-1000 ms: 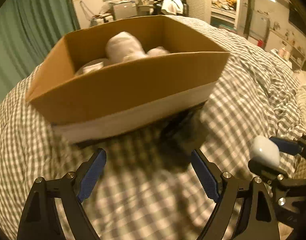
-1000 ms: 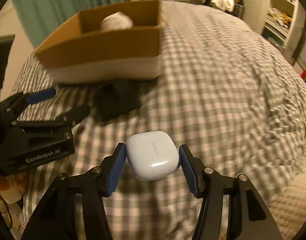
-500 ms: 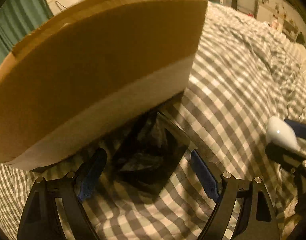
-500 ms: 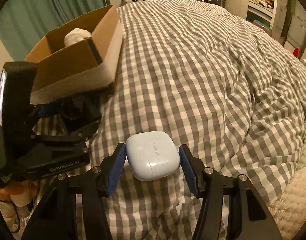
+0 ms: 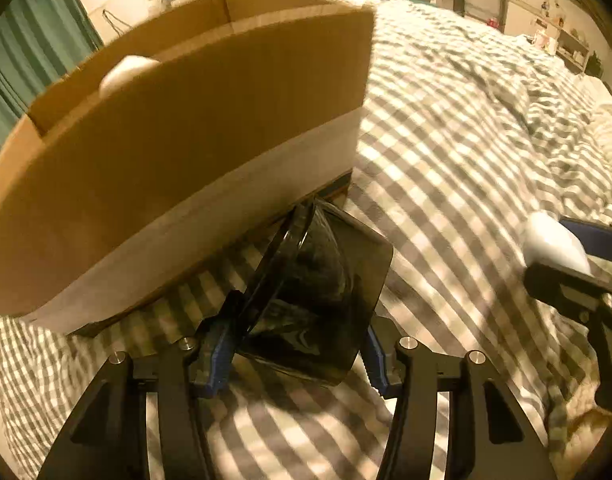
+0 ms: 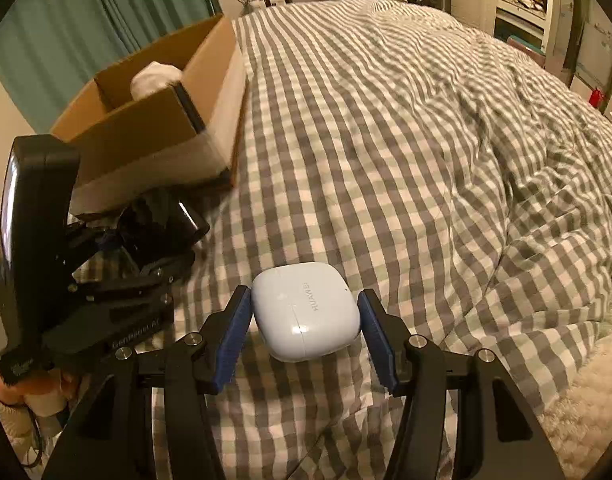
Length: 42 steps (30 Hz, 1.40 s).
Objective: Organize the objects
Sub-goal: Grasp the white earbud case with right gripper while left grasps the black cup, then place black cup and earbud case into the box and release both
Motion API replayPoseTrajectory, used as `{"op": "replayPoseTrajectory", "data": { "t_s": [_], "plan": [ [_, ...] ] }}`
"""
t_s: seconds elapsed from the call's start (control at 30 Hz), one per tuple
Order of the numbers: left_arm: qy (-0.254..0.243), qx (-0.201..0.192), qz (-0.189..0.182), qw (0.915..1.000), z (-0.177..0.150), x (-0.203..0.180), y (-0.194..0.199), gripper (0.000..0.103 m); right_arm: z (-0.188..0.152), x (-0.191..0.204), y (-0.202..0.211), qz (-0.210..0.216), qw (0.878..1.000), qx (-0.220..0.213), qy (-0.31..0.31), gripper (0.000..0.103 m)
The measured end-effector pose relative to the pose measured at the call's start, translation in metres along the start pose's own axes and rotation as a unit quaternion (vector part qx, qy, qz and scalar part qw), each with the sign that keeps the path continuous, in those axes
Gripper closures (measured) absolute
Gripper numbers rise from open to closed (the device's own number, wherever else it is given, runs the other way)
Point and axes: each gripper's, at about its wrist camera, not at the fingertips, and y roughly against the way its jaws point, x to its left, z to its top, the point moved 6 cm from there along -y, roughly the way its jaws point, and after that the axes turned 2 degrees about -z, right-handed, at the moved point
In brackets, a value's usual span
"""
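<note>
Dark case: a smoky see-through plastic box (image 5: 317, 300) with its lid hinged partly up, just in front of the cardboard box (image 5: 178, 152) near its right corner, on the checked bed cover (image 5: 445, 160).
Left tongs (image 5: 292, 350): pinching the dark case by its two sides, blue pads (image 5: 218, 354) pressed on it.
How it should handle: light, stiff, glossy, so likely slippery; thin walls may flex or crack if squeezed hard. I would grip low on the body, not the loose lid.
Earbud case: a pale, rounded shell (image 6: 306, 316), to the right of the cardboard box and well apart from it.
Right tongs (image 6: 304, 338): pinching the earbud case across its width.
How it should handle: small, hard, smooth; curved sides could squirt out, so the widest middle seems the safest hold.
Cardboard box: open top, something white (image 6: 156, 76) already inside.
</note>
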Motion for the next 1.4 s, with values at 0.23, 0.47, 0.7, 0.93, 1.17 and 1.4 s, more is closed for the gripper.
{"op": "replayPoseTrajectory", "data": {
  "t_s": [0.23, 0.47, 0.7, 0.93, 1.17, 1.4],
  "plan": [
    [0.008, -0.036, -0.002, 0.9993, -0.012, 0.003, 0.05, 0.049, 0.003, 0.01, 0.032, -0.003, 1.0, -0.031, 0.004, 0.049],
    [0.017, -0.083, 0.004, 0.9964, -0.012, 0.01, 0.1, 0.049, 0.01, 0.026, 0.069, -0.004, 0.997, -0.07, 0.021, 0.049],
    [0.034, -0.148, 0.029, 0.9881, 0.014, 0.027, 0.145, 0.049, 0.023, 0.045, 0.101, -0.008, 0.993, -0.106, 0.042, 0.049],
    [0.063, -0.181, 0.031, 0.981, 0.036, 0.057, 0.169, 0.049, 0.049, 0.063, 0.125, -0.003, 0.989, -0.136, 0.062, 0.049],
    [0.079, -0.194, 0.047, 0.9767, 0.067, 0.088, 0.169, 0.049, 0.086, 0.081, 0.127, 0.012, 0.985, -0.155, 0.076, 0.049],
    [0.095, -0.183, 0.054, 0.9771, 0.099, 0.121, 0.139, 0.049, 0.141, 0.098, 0.102, 0.022, 0.983, -0.157, 0.089, 0.049]
  ]
}}
